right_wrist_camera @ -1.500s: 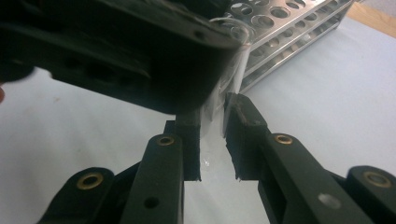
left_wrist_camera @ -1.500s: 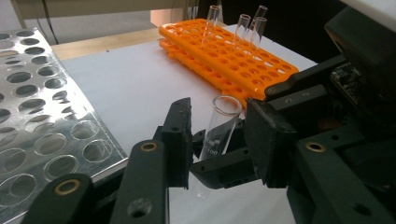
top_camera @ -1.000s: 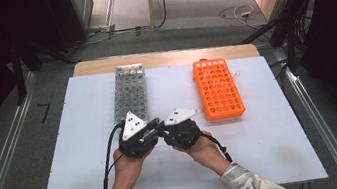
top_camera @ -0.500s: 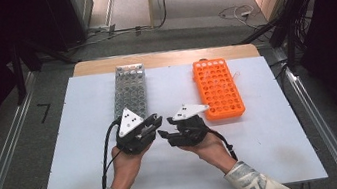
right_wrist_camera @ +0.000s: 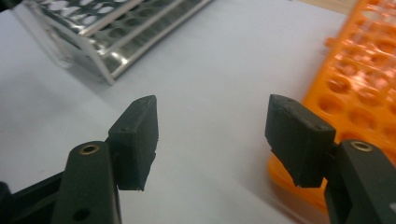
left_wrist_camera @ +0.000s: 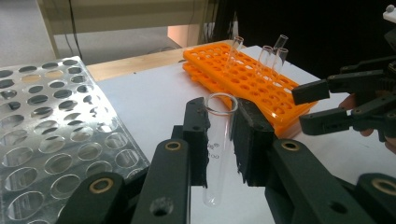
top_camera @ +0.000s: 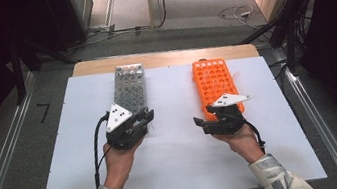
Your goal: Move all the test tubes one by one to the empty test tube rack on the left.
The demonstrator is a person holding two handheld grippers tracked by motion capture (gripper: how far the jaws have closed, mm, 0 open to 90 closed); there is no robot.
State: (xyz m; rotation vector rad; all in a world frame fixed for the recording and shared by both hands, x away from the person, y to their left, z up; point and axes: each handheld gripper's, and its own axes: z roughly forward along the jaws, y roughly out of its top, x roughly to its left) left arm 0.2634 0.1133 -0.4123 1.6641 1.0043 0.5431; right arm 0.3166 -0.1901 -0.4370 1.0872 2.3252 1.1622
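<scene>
In the left gripper view, the left gripper [left_wrist_camera: 219, 135] is clamped on a clear glass tube [left_wrist_camera: 218, 144]. The tube stands upright between the two black pads, its open rim just above them near the middle of the frame and its rounded bottom hanging below, at the lower centre. Faint printed marks show on its side.

To the left in that view lies the metal rack [left_wrist_camera: 51, 130], a shiny plate full of round holes that takes up the left third of the frame. Beyond the tube, in the upper middle, sits the orange rack [left_wrist_camera: 243, 79], with a few more clear tubes [left_wrist_camera: 273, 58] standing tilted in its far holes. At the right edge the right gripper [left_wrist_camera: 322, 105] comes in, its jaws apart.

In the high view the left gripper [top_camera: 136, 124] is at the centre left, just at the near end of the metal rack [top_camera: 129, 82]. The right gripper [top_camera: 206, 121] is at the centre right, beside the near end of the orange rack [top_camera: 214, 80]. Both racks lie on a white table [top_camera: 182, 163], well apart from each other.

In the right gripper view the right gripper [right_wrist_camera: 212, 140] has its jaws wide apart with nothing between them; they have just been opening. Bare table shows in the gap, the orange rack [right_wrist_camera: 364, 88] runs along the right edge, and the metal rack [right_wrist_camera: 116, 32] is in the upper left.
</scene>
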